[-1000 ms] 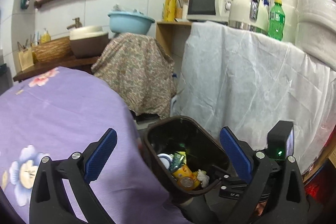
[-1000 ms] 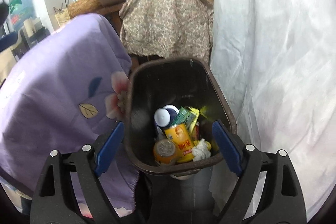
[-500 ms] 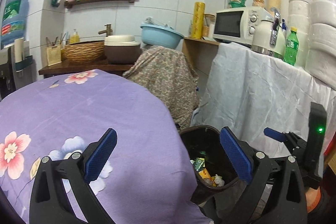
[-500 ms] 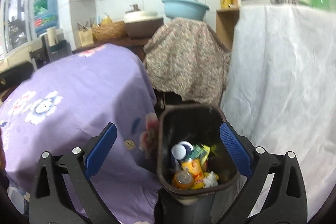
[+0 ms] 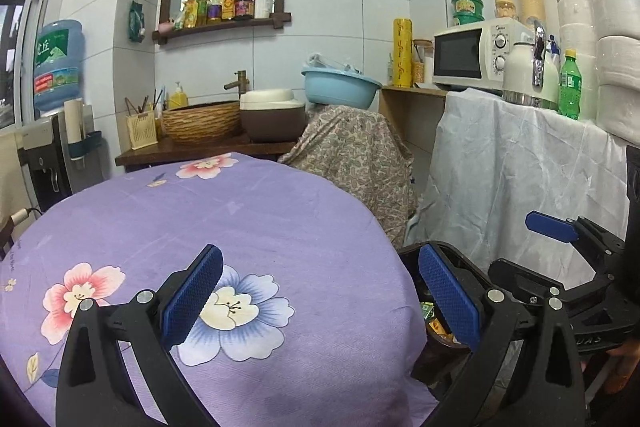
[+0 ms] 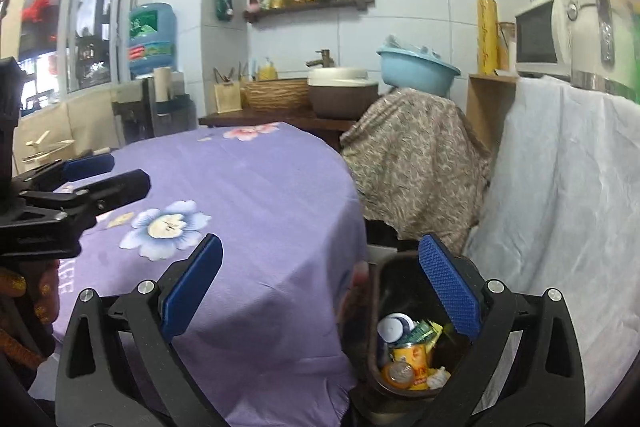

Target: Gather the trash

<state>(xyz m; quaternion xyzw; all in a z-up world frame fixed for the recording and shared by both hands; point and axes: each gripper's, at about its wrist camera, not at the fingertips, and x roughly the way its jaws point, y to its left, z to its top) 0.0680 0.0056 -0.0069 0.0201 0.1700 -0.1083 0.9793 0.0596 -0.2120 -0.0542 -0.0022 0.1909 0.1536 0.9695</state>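
A round table [image 5: 248, 227] under a purple flowered cloth fills the foreground. The dark trash bin [image 6: 404, 311], holding cans and wrappers, stands beside its right edge. Left gripper [image 5: 320, 301] and right gripper [image 6: 320, 301] both gape, fingers spread, empty.

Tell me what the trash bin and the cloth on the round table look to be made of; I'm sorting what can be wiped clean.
The trash bin looks like dark brown moulded plastic: smooth, thin walls with a faint sheen. The tablecloth appears to be matte woven fabric, purple with printed flowers; it drapes softly over the table edge and shows a fine weave, so probably cotton or a blend.
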